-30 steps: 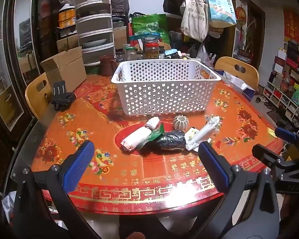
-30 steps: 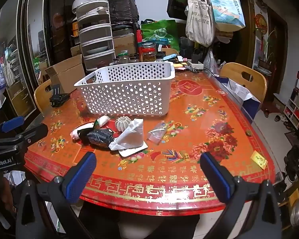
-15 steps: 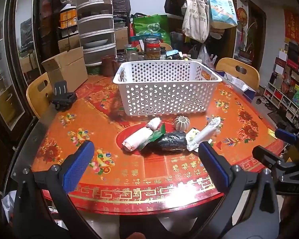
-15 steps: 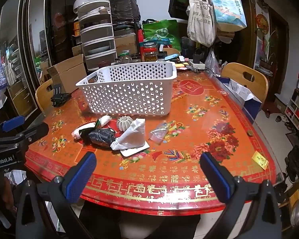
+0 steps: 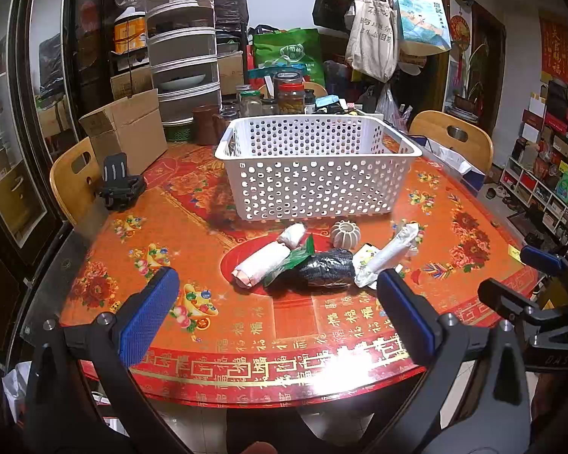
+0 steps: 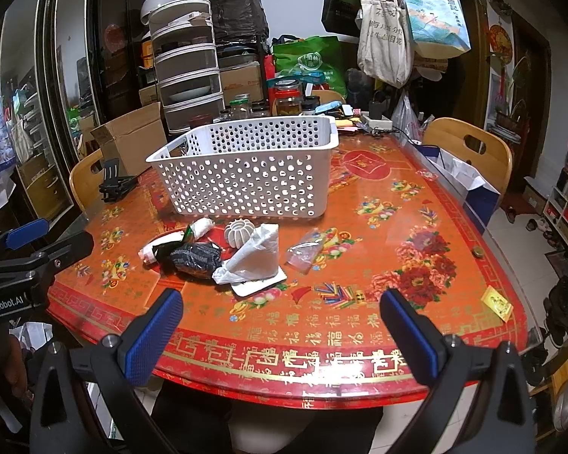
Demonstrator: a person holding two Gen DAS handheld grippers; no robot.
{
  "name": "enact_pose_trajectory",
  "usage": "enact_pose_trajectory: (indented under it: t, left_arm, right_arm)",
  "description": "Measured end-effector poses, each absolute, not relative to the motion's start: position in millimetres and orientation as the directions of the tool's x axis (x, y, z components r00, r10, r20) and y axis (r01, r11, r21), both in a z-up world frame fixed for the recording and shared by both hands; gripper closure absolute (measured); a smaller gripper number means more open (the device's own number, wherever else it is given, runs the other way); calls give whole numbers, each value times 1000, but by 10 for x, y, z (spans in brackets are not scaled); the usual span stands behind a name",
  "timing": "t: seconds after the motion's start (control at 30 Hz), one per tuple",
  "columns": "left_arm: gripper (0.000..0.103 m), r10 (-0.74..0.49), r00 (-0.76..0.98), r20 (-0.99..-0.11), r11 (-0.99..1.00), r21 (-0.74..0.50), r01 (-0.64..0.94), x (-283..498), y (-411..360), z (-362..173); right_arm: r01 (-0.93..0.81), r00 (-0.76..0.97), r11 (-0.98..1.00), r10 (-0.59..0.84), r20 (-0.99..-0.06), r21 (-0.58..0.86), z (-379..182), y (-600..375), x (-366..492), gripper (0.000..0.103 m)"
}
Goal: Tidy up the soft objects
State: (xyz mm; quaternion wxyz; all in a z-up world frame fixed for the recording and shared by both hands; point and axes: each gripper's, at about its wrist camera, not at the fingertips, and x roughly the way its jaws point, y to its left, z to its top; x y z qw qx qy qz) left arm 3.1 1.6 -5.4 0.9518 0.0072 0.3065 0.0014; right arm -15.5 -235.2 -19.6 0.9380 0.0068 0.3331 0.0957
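A white perforated basket (image 5: 314, 168) (image 6: 246, 170) stands empty on the red table. In front of it lies a cluster: a white roll (image 5: 263, 265) (image 6: 159, 244), a smaller white roll (image 5: 293, 234) (image 6: 202, 226), a black bundle (image 5: 323, 270) (image 6: 195, 257), a ribbed grey pumpkin-shaped piece (image 5: 344, 233) (image 6: 239, 232), a white plastic bag (image 5: 388, 255) (image 6: 253, 257) on a flat card (image 6: 259, 285), and a clear pouch (image 6: 303, 251). My left gripper (image 5: 276, 317) is open, held above the near table edge short of the cluster. My right gripper (image 6: 280, 336) is open too, right of the cluster.
A black clip device (image 5: 119, 185) lies at the table's left. A cardboard box (image 5: 127, 130), jars (image 5: 289, 94) and a stacked drawer tower (image 5: 183, 49) crowd the far side. Wooden chairs (image 5: 450, 140) (image 6: 469, 151) stand around. A yellow slip (image 6: 496, 302) lies near the right edge.
Both grippers have drifted slightly closer to the table; the basket and cluster sit a little higher in view. Nothing on the table has moved.
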Motion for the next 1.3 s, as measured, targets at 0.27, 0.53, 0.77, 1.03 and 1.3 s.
enact_pose_trajectory:
  t: [0.27,0.53,0.77,1.03,1.3]
  left_arm:
    - [0,7,812,-583,1000,14,2,28,19,-52]
    - [0,5,812,-583,1000,12,2,15,22,-29]
    - [0,6,812,-584,1000,13,2,17,18,-30]
    - [0,5,812,-583,1000,12,2,18,21,-33]
    - [0,6,812,-583,1000,13,2,17,17,-31]
  right_arm:
    - [-176,759,981,186,-624,79,-206,-2349,-144,0]
    - [-177,758,981,188,-625,81,-194,-2354,-157,0]
    - [-177,757,981,189,-625,82,-197,-2347,-160,0]
    - [-177,757,981,189,-625,83,-198,-2352,-157,0]
    - [-177,757,981,190,-625,84,-200,-2356,-155,0]
